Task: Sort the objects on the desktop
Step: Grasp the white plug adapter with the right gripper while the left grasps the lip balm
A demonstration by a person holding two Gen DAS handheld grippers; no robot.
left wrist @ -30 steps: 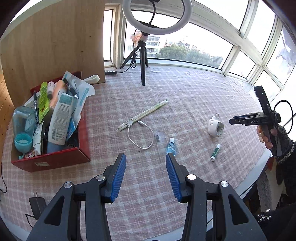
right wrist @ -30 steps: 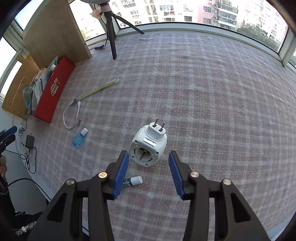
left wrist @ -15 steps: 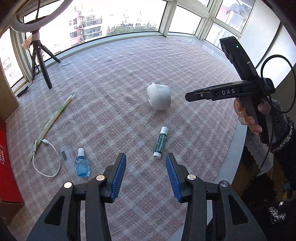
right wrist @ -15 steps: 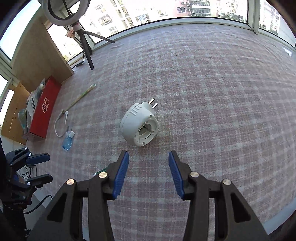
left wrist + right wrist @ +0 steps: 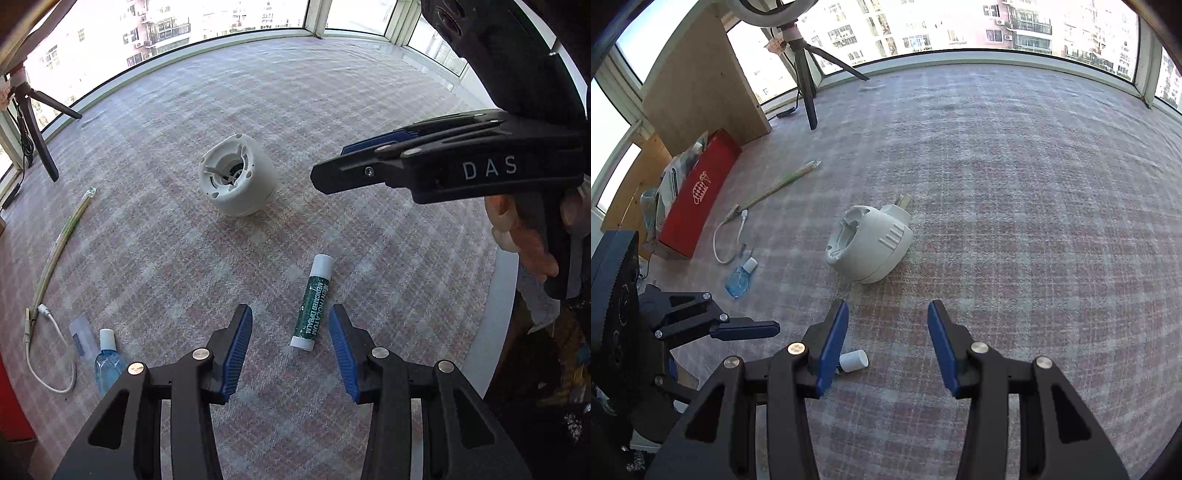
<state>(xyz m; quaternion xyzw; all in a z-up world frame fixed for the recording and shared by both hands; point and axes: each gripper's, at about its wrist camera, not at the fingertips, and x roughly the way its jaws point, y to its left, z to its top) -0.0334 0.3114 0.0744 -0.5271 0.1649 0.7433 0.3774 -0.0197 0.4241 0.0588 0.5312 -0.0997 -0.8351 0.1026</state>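
A green lip balm tube (image 5: 313,308) with a white cap lies on the checked tablecloth, just ahead of and between the fingers of my open left gripper (image 5: 290,349). In the right wrist view only its cap end (image 5: 853,360) shows, behind my left finger. A white plug adapter (image 5: 237,179) lies on its side farther ahead; it also shows in the right wrist view (image 5: 870,244). My right gripper (image 5: 888,341) is open and empty, a little short of the adapter. It shows from the side in the left wrist view (image 5: 332,173).
A small blue bottle (image 5: 108,363), a white cable (image 5: 44,354) and a long thin stick (image 5: 66,236) lie to the left. A red box (image 5: 698,195) full of items stands far left. A tripod (image 5: 807,81) stands at the back. The table edge (image 5: 496,317) is on the right.
My left gripper swung right, away from the red box, and came down over the lip balm. My right gripper backed off from the adapter, which now lies turned on its side.
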